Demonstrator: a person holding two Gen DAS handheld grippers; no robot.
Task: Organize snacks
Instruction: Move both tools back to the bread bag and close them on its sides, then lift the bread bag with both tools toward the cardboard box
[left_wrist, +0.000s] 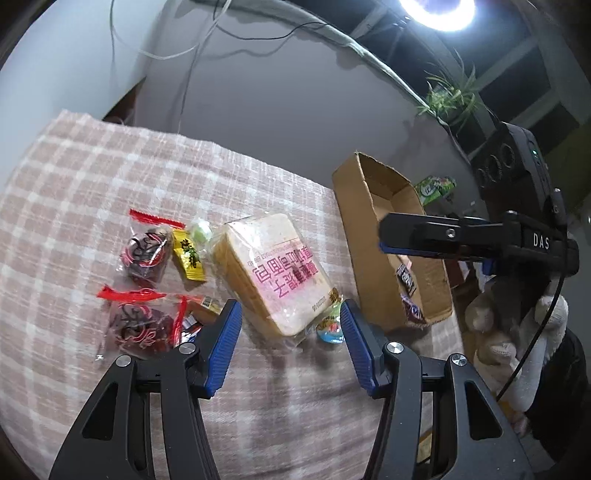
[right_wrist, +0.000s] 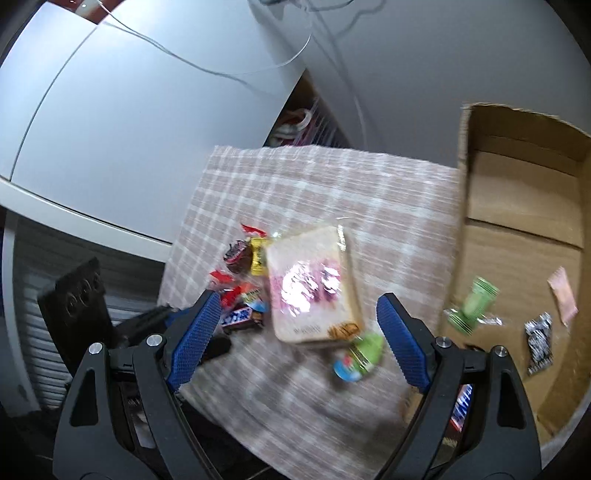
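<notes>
A wrapped slice of bread (left_wrist: 273, 266) with pink print lies on the checked cloth beside an open cardboard box (left_wrist: 354, 206). My left gripper (left_wrist: 290, 317) stands open just above the bread's near corner, its blue pads clear of the wrapper. The right gripper (right_wrist: 297, 301) is open and empty over the bread (right_wrist: 314, 284), next to the box (right_wrist: 517, 258). Inside the box are a green wrapper (right_wrist: 472, 306), a black-and-white packet (right_wrist: 539, 343) and a pink packet (right_wrist: 563, 295). A small jelly cup (left_wrist: 330, 326) sits at the bread's near end.
Left of the bread lie two dark red-sealed packs (left_wrist: 146, 254), a yellow candy (left_wrist: 190, 258), a green candy (left_wrist: 201, 230) and a chocolate bar (right_wrist: 240, 317). The checked cloth (left_wrist: 110, 177) ends at a grey wall. A gloved hand (left_wrist: 517, 332) holds the right gripper.
</notes>
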